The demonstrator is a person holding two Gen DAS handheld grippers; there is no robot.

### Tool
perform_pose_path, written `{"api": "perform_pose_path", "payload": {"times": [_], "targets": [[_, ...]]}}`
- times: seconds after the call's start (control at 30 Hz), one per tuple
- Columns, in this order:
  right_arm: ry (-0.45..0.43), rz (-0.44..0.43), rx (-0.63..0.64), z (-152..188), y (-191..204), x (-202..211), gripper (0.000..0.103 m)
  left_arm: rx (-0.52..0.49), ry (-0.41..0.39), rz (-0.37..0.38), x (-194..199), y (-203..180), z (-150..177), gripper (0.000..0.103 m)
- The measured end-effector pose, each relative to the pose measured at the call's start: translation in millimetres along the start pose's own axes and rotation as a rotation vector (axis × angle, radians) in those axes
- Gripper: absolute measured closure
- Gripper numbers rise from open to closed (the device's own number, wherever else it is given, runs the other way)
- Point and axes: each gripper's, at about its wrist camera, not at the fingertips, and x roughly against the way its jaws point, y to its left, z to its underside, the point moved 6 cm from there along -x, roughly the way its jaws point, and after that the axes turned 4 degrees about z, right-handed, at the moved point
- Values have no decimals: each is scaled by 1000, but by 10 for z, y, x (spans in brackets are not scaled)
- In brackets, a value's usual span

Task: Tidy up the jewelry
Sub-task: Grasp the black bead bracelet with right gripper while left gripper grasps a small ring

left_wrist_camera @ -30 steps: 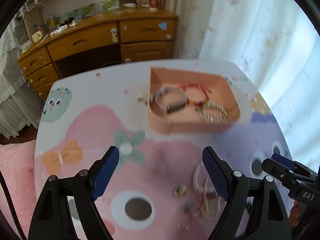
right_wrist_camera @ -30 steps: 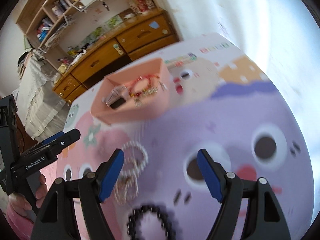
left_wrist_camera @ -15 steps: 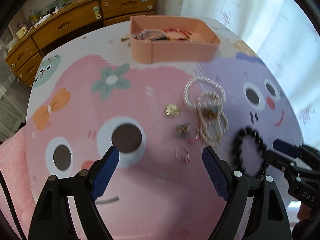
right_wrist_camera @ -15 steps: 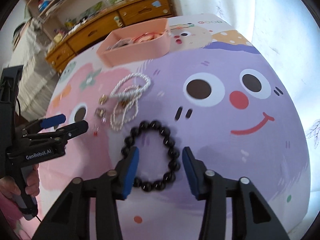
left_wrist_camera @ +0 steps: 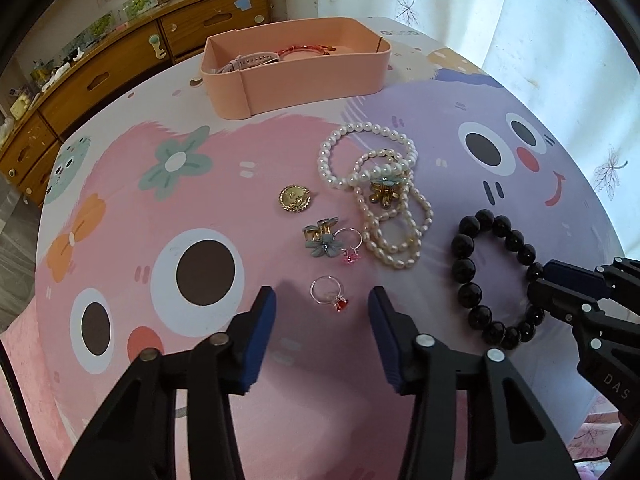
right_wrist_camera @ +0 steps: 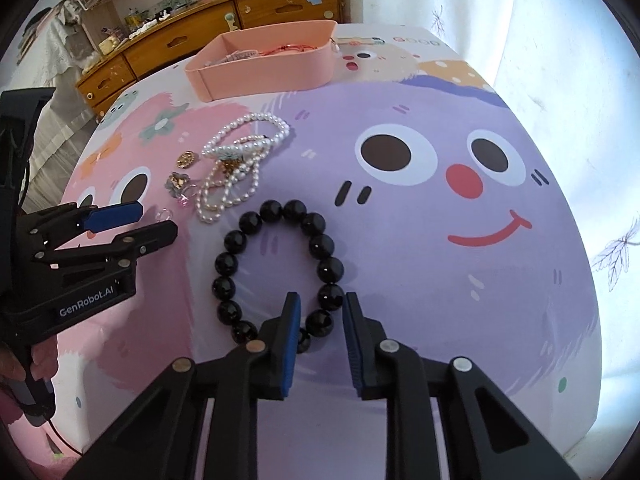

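Straddling: right gripper (right_wrist_camera: 320, 312) has its jaws parted but narrow around the near beads of the black bracelet (right_wrist_camera: 320, 246); whether the pads touch a bead cannot be told.
Left gripper: left gripper (left_wrist_camera: 322, 304) is released, jaws wide, low over the worktop (left_wrist_camera: 200, 168), with the red-stone ring (left_wrist_camera: 329, 294) lying between its fingertips and untouched.
Black bracelet: flat on the purple face of the worktop print, well apart from the tray.
Pearls: a tangle of pearl bracelets (left_wrist_camera: 380, 184) lies between the rings and the black bracelet, a gold flower charm (left_wrist_camera: 383, 192) on top.
Small pieces: gold coin pendant (left_wrist_camera: 295, 199), blue flower clip (left_wrist_camera: 322, 240) and pink-stone ring (left_wrist_camera: 349, 246) sit just beside one another, left of the pearls.
Tray: pink tray (left_wrist_camera: 304, 76) stands at the far side of the worktop, holding a watch strap (left_wrist_camera: 250, 62) and a red cord bracelet (left_wrist_camera: 304, 49).
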Motion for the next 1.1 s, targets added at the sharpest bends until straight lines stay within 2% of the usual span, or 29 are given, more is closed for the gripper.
{"api": "perform_pose_path", "payload": {"times": [0.17,0.27,0.33,0.4,0.57,0.73,0.87,1.1], "targets": [[-1,-16,-3,-16,-16,-38,84,-1,-9,-29,-21,-17,-22,58],[14,-36,-21,-29,-38,-72,87,-6,-12,-21,-18,-41,-28,68],[18,-56,-43,-38,-63,-78,87,11,-10,-2,-20,-66,-29,79],[20,-69,-59,-47,-87,-80,88,25,-10,7,-20,-90,-31,86],[19,-121,-123,-109,-157,-49,88,46,-16,4,-14,-98,-24,86],[-8,-187,-184,-229,-223,30,88,37,-18,16,1,-114,-17,95],[-52,-252,-217,-372,-241,129,89,48,-16,23,11,-113,-14,97],[-149,-344,-204,-727,-187,402,89,81,-19,41,80,-92,-34,97]]}}
